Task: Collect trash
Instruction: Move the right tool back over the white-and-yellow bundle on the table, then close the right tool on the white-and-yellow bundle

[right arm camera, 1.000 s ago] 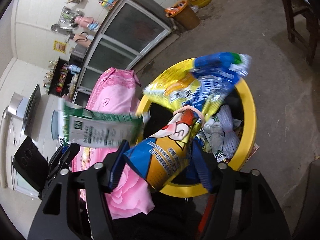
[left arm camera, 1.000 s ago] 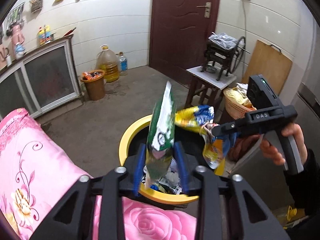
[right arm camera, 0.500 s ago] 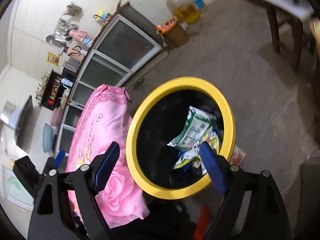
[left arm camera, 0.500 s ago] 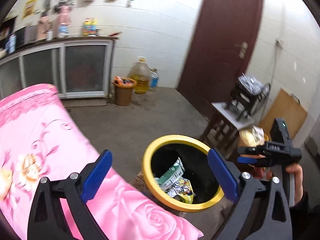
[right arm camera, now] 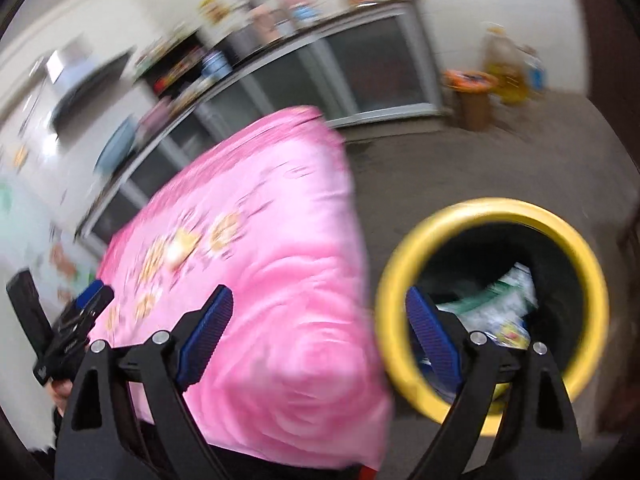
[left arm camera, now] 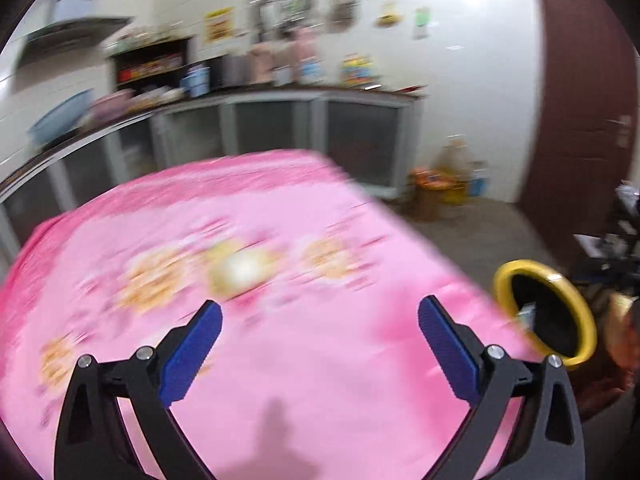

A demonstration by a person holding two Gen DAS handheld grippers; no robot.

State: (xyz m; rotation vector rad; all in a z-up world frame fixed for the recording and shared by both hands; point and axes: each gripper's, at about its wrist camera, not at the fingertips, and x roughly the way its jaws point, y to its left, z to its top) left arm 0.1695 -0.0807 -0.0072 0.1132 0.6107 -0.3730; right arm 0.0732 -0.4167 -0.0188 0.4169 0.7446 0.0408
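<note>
Both your left hand-held gripper and right hand-held gripper are released, jaws just widened with nothing between them. The wrappers lie in the yellow-rimmed bin beside the pink-covered bench. One blurred pale object, possibly trash, remains there.

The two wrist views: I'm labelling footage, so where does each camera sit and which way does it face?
Left wrist: on the left gripper, tilted down over the pink floral cloth; open jaws show.
Right wrist: on the right gripper, tilted down at the cloth's corner and yellow-rimmed bin holding wrappers; open jaws, left gripper and hand at left.
Shared: cloth, bin, cabinets.
</note>
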